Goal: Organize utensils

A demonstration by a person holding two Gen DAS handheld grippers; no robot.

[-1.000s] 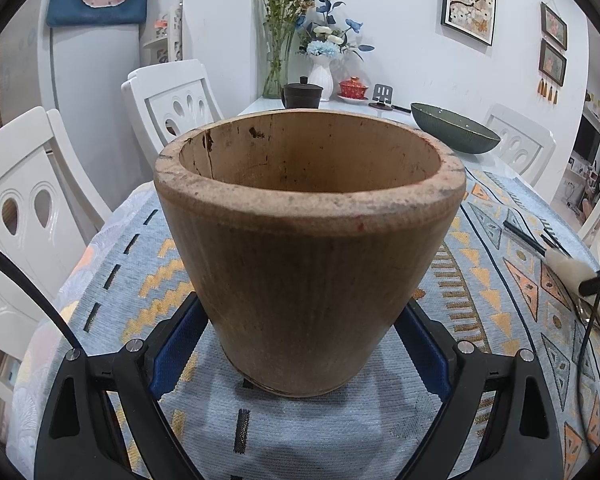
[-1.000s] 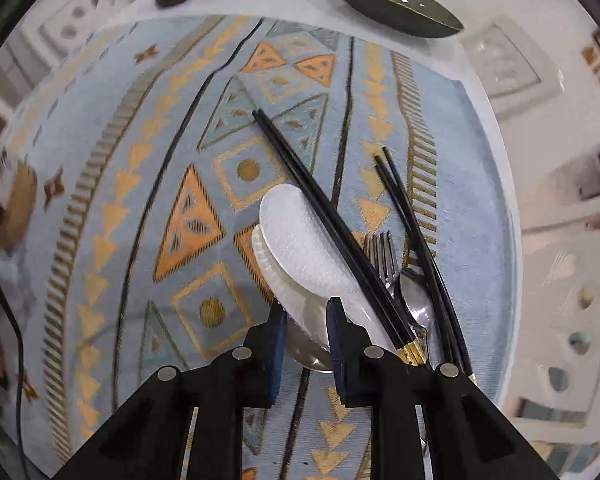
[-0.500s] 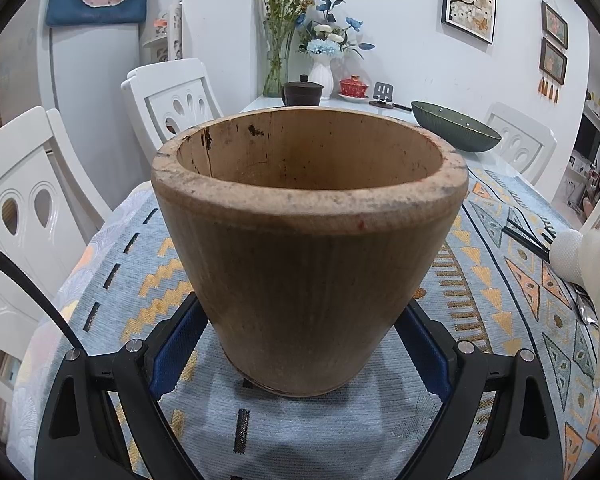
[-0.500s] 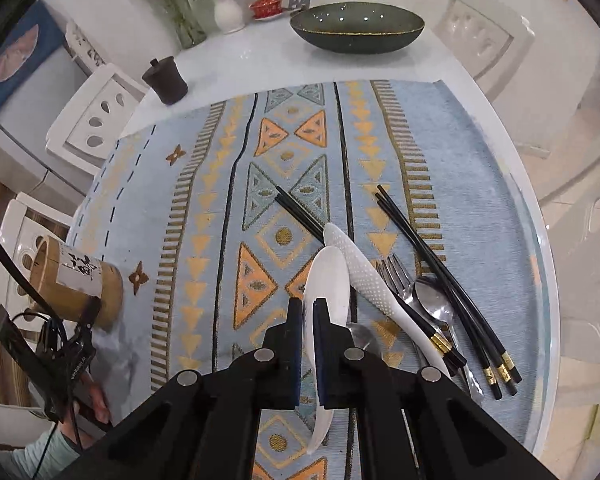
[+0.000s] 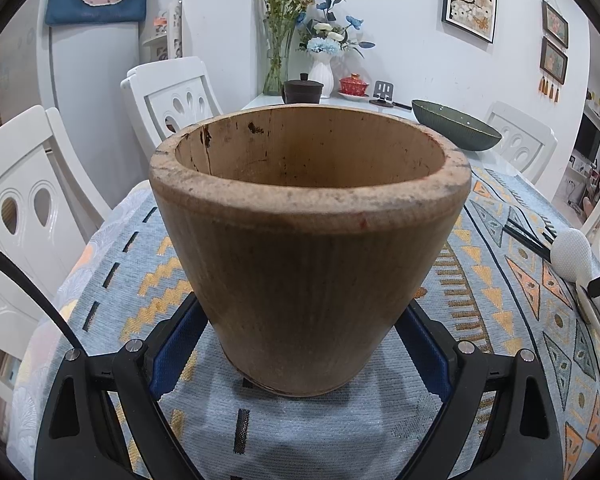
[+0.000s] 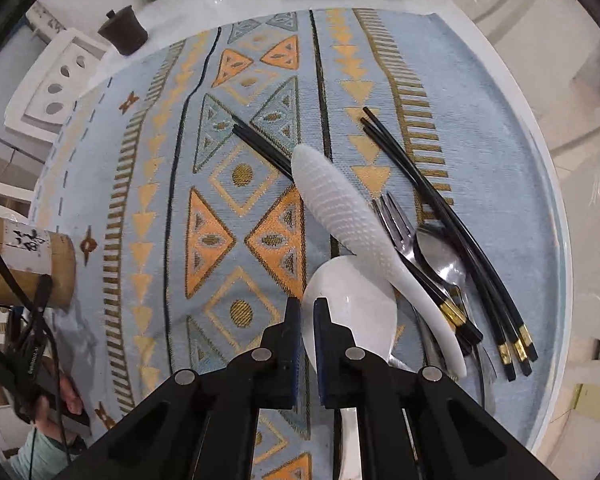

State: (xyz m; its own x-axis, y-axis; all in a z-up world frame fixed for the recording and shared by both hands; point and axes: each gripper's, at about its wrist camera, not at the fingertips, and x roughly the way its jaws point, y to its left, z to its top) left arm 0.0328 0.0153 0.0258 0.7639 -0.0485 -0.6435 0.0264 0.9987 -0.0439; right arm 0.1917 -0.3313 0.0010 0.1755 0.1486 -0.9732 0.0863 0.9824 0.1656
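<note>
**A:** Holding a smooth white spoon [image 6: 350,312], the right gripper [image 6: 307,308] points steeply down at the table; its blue pads are nearly touching, pinched on the spoon's edge near the bowl w/ the handle running back under the gripper body.

**B:** And what's round that spoon?

**A:** Just beside it, a textured white spoon [image 6: 342,210] lies diagonally, bowl pointing away, its handle curving to the right. It overlaps a pair of black chopsticks [image 6: 266,150] w/ gold bands. Right of that: a metal fork [image 6: 394,220], a metal spoon [image 6: 436,248], then more black chopsticks [image 6: 452,224], fanned out. All sit in a loose pile on the right side of a blue & orange patterned tablecloth [image 6: 220,240].

**B:** Where's the holder?

**A:** Wooden utensil cup [image 5: 308,240], upright on the same cloth, well apart from the pile, at the far left edge of the right wrist view. Inside looks bare as far as I can see. The left gripper [image 5: 300,340] has its blue pads against both sides of the cup's lower wall, gripping it.

**B:** Anything further out?

**A:** Dark green bowl [image 5: 456,130], dark lidded pot [image 5: 302,90], white vase w/ flowers [image 5: 322,72], and a red lidded dish at the table's far end. White chairs [image 5: 172,96] around it; framed pics on the wall.
</note>
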